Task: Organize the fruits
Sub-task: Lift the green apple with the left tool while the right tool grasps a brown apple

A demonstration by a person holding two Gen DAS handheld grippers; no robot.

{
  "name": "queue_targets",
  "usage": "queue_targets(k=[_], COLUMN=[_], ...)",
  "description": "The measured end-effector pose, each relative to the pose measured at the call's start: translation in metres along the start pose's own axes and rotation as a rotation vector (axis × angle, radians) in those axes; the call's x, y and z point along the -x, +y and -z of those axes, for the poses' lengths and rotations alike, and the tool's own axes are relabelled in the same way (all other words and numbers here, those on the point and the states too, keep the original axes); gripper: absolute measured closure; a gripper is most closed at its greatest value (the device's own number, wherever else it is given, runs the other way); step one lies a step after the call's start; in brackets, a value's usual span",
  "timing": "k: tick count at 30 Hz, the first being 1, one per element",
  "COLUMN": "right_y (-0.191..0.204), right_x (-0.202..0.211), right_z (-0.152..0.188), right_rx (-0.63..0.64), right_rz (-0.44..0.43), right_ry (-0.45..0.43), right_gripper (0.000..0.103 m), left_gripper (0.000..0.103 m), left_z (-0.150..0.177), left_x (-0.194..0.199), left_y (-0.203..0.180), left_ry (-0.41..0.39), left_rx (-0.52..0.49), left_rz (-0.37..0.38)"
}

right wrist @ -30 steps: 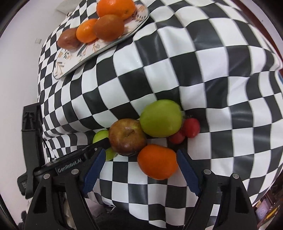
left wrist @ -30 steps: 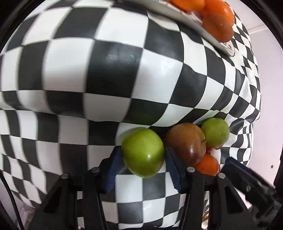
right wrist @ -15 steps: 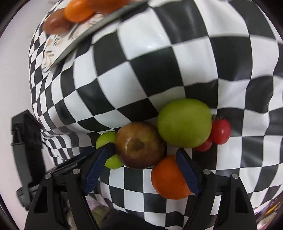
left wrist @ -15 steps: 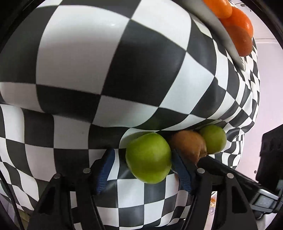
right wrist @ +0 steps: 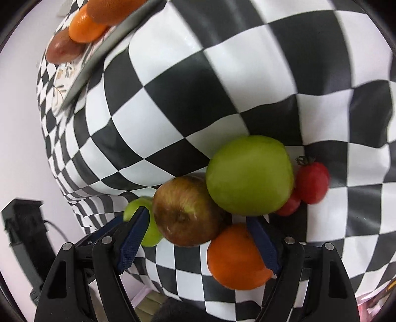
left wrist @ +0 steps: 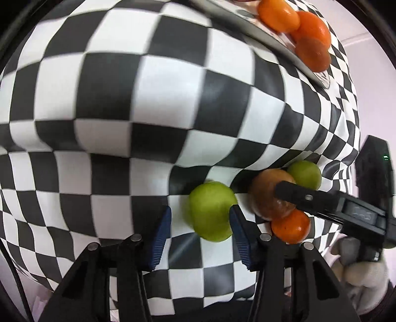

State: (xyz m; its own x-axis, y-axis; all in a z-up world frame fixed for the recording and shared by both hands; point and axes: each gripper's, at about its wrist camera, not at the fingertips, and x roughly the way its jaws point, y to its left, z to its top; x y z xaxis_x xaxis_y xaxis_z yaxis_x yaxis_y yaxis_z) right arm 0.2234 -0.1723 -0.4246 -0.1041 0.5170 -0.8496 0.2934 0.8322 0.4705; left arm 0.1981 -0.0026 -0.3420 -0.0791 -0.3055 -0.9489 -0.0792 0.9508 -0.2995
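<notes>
A small green apple point(left wrist: 211, 210) lies on the checkered cloth between the fingers of my open left gripper point(left wrist: 199, 228); the right pad touches it, the left pad stands apart. To its right lie a brown-red apple point(left wrist: 268, 195), an orange point(left wrist: 292, 226) and a bigger green apple point(left wrist: 305, 174). My right gripper point(right wrist: 198, 235) is open around the brown-red apple point(right wrist: 185, 210) and the orange point(right wrist: 235, 257). The big green apple point(right wrist: 250, 174) and two red tomatoes point(right wrist: 311, 182) sit just beyond. The small green apple point(right wrist: 142, 223) shows behind the left finger.
A patterned plate point(right wrist: 84, 64) at the far left of the right wrist view holds oranges point(right wrist: 86, 23) and a brown fruit point(right wrist: 61, 48). The same plate point(left wrist: 272, 42) is at the top right of the left wrist view. The table edge runs close below both grippers.
Both grippers moved closer to the fruit pile. The right gripper's fingers now flank the brown-red apple and orange. The left gripper shifted left so the small green apple sits against its right pad.
</notes>
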Motion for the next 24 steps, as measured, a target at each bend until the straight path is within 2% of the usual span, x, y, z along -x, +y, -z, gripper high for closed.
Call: queue_targets(k=[2,4,7,9,11,17,19,20,24], right_y=[0.007,0.016,0.026,0.027,0.018,0.000,-0.005,-0.008,-0.016], right_x=[-0.010,-0.018,-0.019,-0.015,-0.009,0.017,0.025,0.029,0.046], right_z=[-0.001,0.002,0.009,0.015,0.018,0.021,0.023,0.025,0.029], right_rx=[0.027,0.065,0.118,0.152,0.132,0.096,0.083,0.074,0.048], right_rz=[0.024,0.047,0.099,0.122,0.117,0.066,0.047,0.036,0.007], right_ry=[0.004,-0.002,-0.020,-0.031,-0.034,-0.053,-0.060,-0.066,-0.088], right_gripper=[0.022,0.032,0.033,0.033,0.033,0.033,0.033,0.033,0.033], left_gripper=[0.051,0.037,0.032,0.032,0.032,0.034,0.043,0.050,0.050], left_z=[-0.002,-0.005,-0.012,-0.016,-0.018,-0.025,-0.026,-0.027,-0.024], left_x=[-0.002,-0.011,-0.023,-0.032,-0.040,-0.055,-0.061,-0.061,-0.050], left_y=[0.010,0.017,0.018,0.015,0.010,-0.005,-0.021,-0.028,-0.043], left_ry=[0.012,0.024,0.045,0.062,0.083,0.097,0.088,0.090,0.030], left_rx=[0.036,0.071,0.110,0.135,0.133,0.105,0.100,0.088,0.013], left_rz=[0.032,0.046,0.092,0.124,0.138,0.114,0.105,0.107,-0.021])
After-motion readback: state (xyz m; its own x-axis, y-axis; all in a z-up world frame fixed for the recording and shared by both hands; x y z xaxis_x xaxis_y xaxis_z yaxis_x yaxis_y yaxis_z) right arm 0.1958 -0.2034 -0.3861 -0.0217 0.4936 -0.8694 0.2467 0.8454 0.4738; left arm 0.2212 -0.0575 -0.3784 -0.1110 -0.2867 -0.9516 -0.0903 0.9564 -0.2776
